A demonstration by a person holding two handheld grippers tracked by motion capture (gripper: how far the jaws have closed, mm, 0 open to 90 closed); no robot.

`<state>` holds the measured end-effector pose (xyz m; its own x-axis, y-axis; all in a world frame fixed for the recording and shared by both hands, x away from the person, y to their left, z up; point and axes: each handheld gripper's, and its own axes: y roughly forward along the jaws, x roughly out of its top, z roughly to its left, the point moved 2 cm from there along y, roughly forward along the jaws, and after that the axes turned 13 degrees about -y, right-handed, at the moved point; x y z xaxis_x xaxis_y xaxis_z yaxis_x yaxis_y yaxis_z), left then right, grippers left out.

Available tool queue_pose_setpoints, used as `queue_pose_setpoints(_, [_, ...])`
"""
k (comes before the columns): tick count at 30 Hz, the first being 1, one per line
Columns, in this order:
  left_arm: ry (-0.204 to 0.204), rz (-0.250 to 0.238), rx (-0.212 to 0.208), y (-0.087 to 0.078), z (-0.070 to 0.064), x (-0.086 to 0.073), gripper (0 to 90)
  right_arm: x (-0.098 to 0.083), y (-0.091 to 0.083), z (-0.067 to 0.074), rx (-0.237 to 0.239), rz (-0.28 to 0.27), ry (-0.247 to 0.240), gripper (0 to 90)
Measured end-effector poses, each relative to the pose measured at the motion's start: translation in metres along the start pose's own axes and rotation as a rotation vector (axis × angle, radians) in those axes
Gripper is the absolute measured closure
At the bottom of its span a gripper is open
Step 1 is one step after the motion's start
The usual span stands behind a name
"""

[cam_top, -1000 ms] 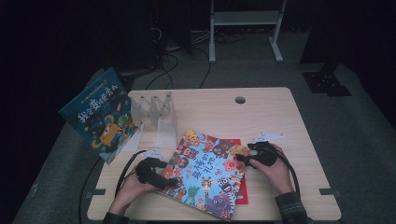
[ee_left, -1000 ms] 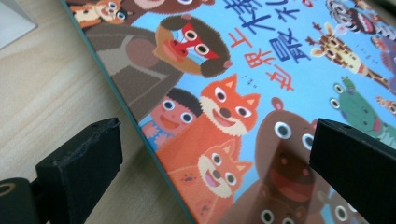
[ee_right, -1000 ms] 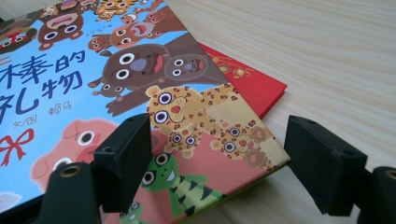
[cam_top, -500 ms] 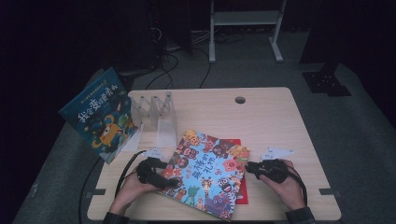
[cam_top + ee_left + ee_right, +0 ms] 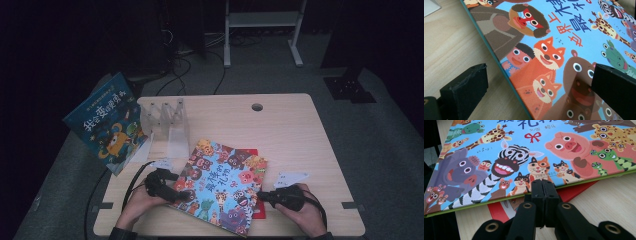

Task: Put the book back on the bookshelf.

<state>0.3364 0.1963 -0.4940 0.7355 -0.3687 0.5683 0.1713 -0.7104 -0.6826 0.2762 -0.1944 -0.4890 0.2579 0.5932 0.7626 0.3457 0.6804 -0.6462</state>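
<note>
**High view check-in: two grippers on the animal picture book**

High view first: the animal picture book (image 5: pixel 223 186) lies flat and slightly askew near my edge of the table (image 5: pixel 300 130), sitting on top of a red book (image 5: pixel 256 187) that peeks out along its right side. My left gripper (image 5: pixel 181 195) is at the book's left edge and my right gripper (image 5: pixel 263 196) has come in at the lower right edge.

Left gripper view: the jaws are spread wide, one black pad (image 5: pixel 465 86) down on the bare wood, the other over the cover by the bear. So released, nothing pinched, just straddling the spine-side edge. My guess is it's parked there to stop the book sliding while the other side does the work.

Right gripper view: the jaws have just been closing and are now clenched together, pad against pad, with nothing between them. The tip sits right at the seam where the top book's green edge overhangs the red one. Looks to me like a closed wedge meant to slip under the cover or nudge it, since an open jaw wouldn't fit in that gap.

Room-wise: the right half of the table is open, apart from a small white card (image 5: pixel 290 178) just behind my right hand. On the left it's tighter, with the clear acrylic rack (image 5: pixel 170 122) and a blue book (image 5: pixel 107 122) leaning off the table's corner. The front edge is close, so I'd push away or rightward rather than toward me.
</note>
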Motion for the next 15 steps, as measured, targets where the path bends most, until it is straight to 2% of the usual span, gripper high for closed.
queue_pose_setpoints(5, [-0.014, -0.006, -0.02, 0.0, 0.006, 0.0, 0.0, 0.002, 0.002, 0.004, 0.019, -0.008, -0.007, 88.2])
queue_pose_setpoints(15, [-0.048, -0.009, -0.053, -0.001, 0.019, 0.003, 0.0, 0.015, 0.017, 0.017, 0.069, -0.002, -0.059, 86.5])
